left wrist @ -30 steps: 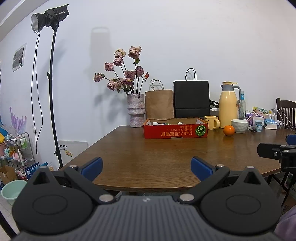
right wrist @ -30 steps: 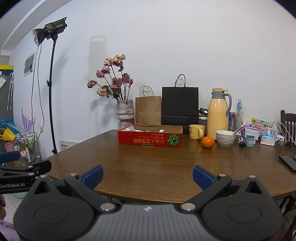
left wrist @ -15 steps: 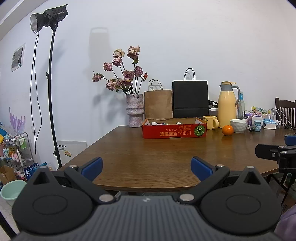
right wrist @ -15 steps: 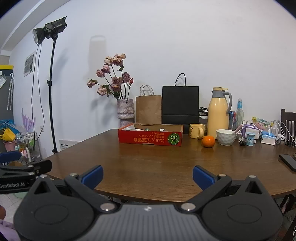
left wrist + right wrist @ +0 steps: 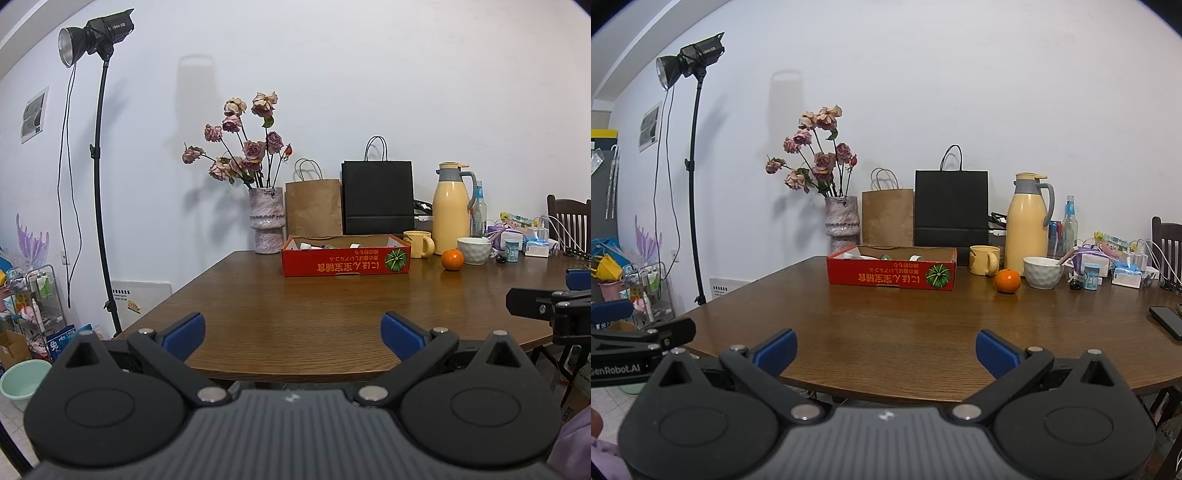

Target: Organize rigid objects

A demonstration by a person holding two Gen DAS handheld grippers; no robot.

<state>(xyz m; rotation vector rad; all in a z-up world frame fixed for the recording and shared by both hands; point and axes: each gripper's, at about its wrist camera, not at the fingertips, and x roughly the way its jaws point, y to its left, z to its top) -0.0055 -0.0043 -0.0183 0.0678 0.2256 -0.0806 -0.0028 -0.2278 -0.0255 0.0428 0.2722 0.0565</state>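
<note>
A: Jaws? Quick.

B: Left gripper (image 5: 291, 328) spread wide, holding nothing. Right gripper (image 5: 886, 349) same, wide apart, nothing between the blue pads. Both hang at the near edge of the round brown wooden table (image 5: 905, 325), well short of anything.

A: Task things?

B: Shallow red cardboard tray with a green pumpkin print (image 5: 892, 271) sits far across the table; small white and green items lie inside, too small to name. Just right of it: pale yellow ceramic mug (image 5: 984, 260), round orange fruit (image 5: 1007, 280), white dimpled bowl (image 5: 1042, 272).

A: Risks?

B: My guess: the orange rolls if a pad nudges it off-centre. The tall cream thermos jug (image 5: 1027, 225) and pink stone vase of dried roses (image 5: 841, 225) stand close behind; a long reach could tip either.

A: Anything else?

B: Flat black phone (image 5: 1167, 322) near the right rim, easy to sweep off. The grippers are side by side, so they could bump each other.
</note>
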